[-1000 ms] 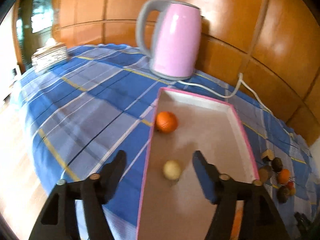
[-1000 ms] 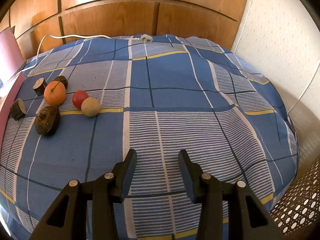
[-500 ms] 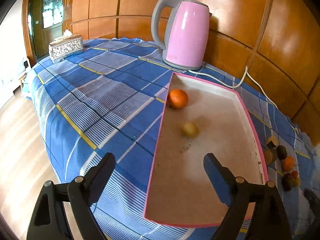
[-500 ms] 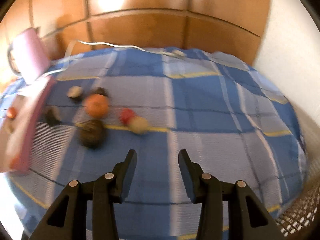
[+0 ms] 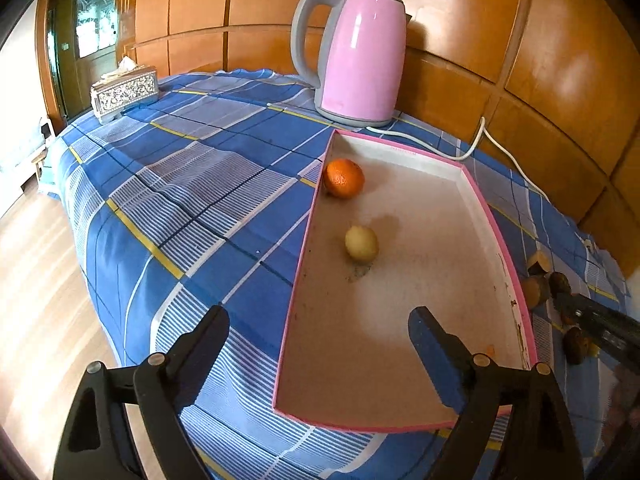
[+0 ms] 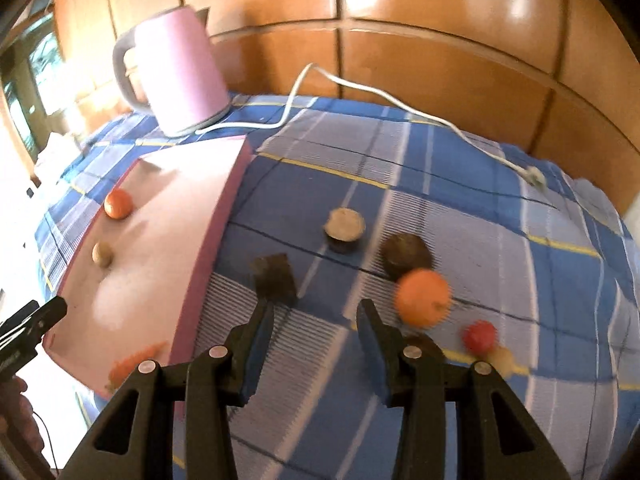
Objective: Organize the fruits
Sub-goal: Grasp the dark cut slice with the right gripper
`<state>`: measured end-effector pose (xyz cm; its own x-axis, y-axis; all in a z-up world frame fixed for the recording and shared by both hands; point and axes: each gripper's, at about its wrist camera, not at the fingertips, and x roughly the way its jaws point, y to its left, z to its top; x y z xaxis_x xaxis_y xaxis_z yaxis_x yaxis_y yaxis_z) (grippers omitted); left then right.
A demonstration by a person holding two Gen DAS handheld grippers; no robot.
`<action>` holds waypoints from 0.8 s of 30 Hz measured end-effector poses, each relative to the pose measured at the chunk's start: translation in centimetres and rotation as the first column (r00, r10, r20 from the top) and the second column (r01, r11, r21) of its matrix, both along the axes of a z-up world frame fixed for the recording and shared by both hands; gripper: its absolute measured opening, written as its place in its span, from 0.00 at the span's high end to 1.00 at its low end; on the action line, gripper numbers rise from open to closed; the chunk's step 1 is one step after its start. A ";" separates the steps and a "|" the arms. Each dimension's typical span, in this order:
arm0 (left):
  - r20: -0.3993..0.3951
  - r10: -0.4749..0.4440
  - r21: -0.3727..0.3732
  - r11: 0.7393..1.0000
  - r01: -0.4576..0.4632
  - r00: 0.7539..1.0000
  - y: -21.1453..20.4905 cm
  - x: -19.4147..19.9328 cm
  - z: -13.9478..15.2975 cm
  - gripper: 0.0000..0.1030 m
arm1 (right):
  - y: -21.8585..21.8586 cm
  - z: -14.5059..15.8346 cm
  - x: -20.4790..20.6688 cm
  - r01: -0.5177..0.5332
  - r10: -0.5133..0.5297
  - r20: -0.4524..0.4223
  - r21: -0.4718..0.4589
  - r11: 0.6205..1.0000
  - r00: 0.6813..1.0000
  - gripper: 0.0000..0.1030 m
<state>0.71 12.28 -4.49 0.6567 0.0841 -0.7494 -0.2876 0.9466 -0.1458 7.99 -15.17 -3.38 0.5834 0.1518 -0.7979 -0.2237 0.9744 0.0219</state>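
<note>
A pink-rimmed tray (image 5: 478, 204) (image 6: 208, 236) lies on the blue checked cloth. In it lie an orange (image 5: 344, 178) (image 6: 118, 204) and a pale yellow fruit (image 5: 361, 243) (image 6: 102, 254). My left gripper (image 5: 318, 334) is open and empty over the tray's near end. My right gripper (image 6: 316, 320) is open and empty, above the cloth right of the tray. Ahead of it lie a brown cut piece (image 6: 275, 278), two round brown pieces (image 6: 345, 229) (image 6: 406, 254), an orange (image 6: 422, 298), a small red fruit (image 6: 479, 335) and a pale fruit (image 6: 502, 362).
A pink kettle (image 5: 358, 54) (image 6: 176, 72) stands behind the tray, its white cord (image 6: 400, 106) trailing across the cloth. A tissue box (image 5: 124, 92) sits at the far left. An orange carrot-like piece (image 6: 132, 362) lies at the tray's near corner. The table edge drops to wooden floor (image 5: 36, 280).
My left gripper has drawn back from the tray and opened wider, leaving the pale fruit inside. My right gripper has swung left toward the loose fruits and the tray.
</note>
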 end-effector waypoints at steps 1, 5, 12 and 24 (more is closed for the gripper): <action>0.000 0.002 -0.002 1.000 -0.002 1.000 0.0 0.0 0.0 0.11 | 0.5 -0.2 0.4 -0.008 0.008 -0.004 -0.008 1.000 1.000 0.58; -0.002 0.009 -0.007 1.000 -0.009 1.000 0.2 -0.1 0.0 0.11 | 2.2 -0.9 1.3 -0.061 0.060 -0.033 -0.025 0.998 0.998 0.58; 0.000 0.024 -0.019 1.000 -0.024 1.000 0.7 -0.3 -0.1 0.11 | 2.9 -2.6 2.1 -0.074 0.069 -0.055 -0.091 0.993 0.996 0.72; 0.006 0.021 -0.028 0.999 -0.021 1.000 0.6 -0.5 0.0 0.11 | 1.0 -0.1 0.0 -0.040 0.041 0.008 -0.042 0.998 0.999 0.73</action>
